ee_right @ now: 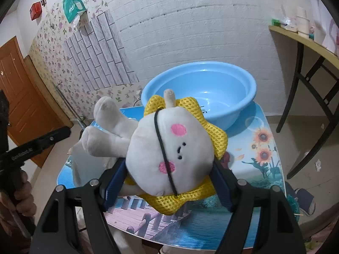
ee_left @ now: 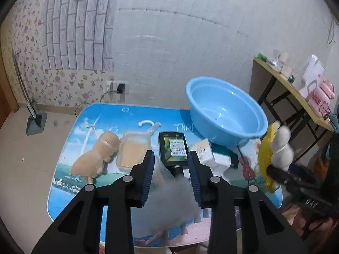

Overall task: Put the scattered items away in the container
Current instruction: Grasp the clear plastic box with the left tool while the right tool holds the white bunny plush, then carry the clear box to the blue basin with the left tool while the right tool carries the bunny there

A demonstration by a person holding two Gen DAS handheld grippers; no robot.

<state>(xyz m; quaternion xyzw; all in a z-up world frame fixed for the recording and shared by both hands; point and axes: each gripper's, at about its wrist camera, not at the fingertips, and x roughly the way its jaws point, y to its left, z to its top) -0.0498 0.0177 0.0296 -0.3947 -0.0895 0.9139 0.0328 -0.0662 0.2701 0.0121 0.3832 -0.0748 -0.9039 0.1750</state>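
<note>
Up close, the plush (ee_right: 169, 154) is a round white head with pink cheeks, a small stitched face and a yellow mesh collar, a black cord running across it; its pale limbs stick out to the left. It sits clamped between the blue pads of the right gripper (ee_right: 169, 180), above the counter (ee_right: 264, 148) and in front of the blue basin (ee_right: 199, 89), which stands at the counter's far edge.

Something pale and translucent lies between the fingers of the left gripper (ee_left: 170, 175), too blurred to name; whether the pads press on it I cannot tell. Past it, a dark pouch (ee_left: 173, 148) with a label lies on the counter, its lower end hidden by that haze. Small boxes (ee_left: 203, 150) beside the basin are partly covered by its rim.

Only the left view shows the beige plush (ee_left: 97, 154), the clear packet (ee_left: 133, 150) beside it and a white hook (ee_left: 148, 124) behind; there the white plush appears edge-on at the right. Only the right view shows a brown door (ee_right: 19, 97), a hand (ee_right: 21, 194) on the other gripper's handle, and the plush's face
</note>
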